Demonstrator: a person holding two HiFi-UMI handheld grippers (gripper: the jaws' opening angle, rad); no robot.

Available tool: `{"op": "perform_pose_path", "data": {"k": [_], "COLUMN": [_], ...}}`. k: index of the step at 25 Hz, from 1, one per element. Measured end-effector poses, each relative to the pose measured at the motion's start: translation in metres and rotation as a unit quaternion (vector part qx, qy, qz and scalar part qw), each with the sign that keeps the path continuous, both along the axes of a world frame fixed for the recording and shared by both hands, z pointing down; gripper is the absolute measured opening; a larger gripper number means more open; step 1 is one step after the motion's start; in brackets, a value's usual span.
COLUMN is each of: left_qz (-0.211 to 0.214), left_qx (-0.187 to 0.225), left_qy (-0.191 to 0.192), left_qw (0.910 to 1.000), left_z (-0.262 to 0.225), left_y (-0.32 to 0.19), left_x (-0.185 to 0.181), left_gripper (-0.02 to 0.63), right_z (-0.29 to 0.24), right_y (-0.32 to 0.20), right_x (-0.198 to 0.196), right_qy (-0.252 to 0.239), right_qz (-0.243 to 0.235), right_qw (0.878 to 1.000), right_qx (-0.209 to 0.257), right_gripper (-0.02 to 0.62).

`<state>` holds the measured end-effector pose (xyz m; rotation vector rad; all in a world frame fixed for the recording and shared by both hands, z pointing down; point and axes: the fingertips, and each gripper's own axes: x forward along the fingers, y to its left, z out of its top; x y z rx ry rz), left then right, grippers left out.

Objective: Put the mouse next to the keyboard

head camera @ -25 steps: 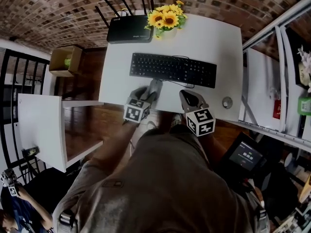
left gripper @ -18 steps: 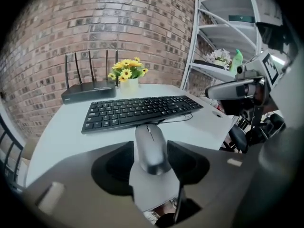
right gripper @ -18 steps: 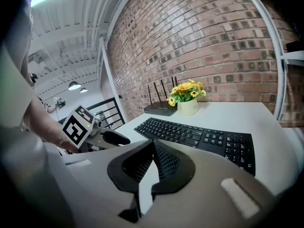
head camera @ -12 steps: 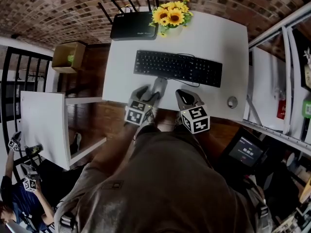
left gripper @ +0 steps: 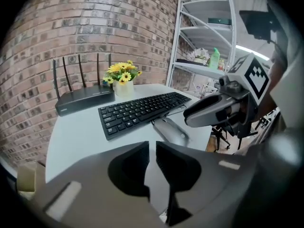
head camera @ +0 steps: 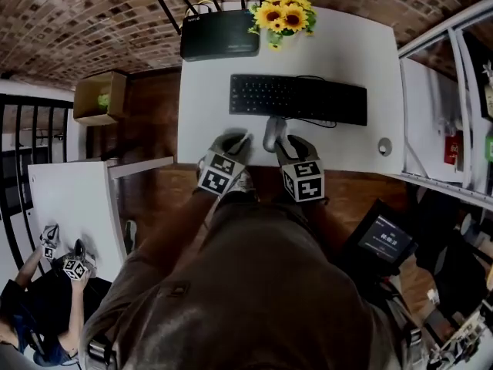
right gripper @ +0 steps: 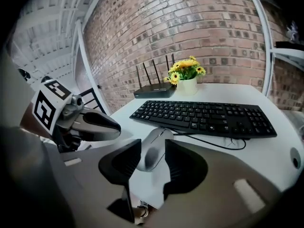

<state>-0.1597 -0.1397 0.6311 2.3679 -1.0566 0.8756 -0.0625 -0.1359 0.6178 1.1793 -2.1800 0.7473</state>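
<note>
White desk (head camera: 204,122) by brick wall; mouse (head camera: 275,132) lies just in front of the keyboard (head camera: 299,99), near its middle.
Right gripper (head camera: 287,143): jaws just been opening, now apart, straddling the mouse's rear, grip released. Left gripper (head camera: 236,139): jaws just been closing to a thin slit, nothing between them, just left of the mouse.

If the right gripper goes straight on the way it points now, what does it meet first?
The right gripper, whose fingers have just been opening, most likely meets the mouse; its near end seems already between them.
</note>
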Motion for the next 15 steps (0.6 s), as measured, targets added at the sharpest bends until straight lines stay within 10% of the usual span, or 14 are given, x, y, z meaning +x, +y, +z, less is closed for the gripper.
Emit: {"op": "perform_pose_path", "data": {"k": [6,15], "left_qz": [0.027,0.048], "left_qx": [0.001,-0.005], "left_qy": [0.007,0.003], "left_qw": [0.9996,0.9989], "left_z": [-0.001,-0.004], "left_y": [0.003,0.008], "left_x": [-0.015,-0.034], "left_gripper": [0.012,0.005], "right_z": [0.021,0.043], "right_y": [-0.004,-0.012], "right_x": [-0.019,-0.025], "right_qy": [0.034,0.082], "right_qz": [0.042,0.094], "right_qw": [0.998,0.991], "right_qx": [-0.021,-0.043], "right_gripper": [0.326,0.400]}}
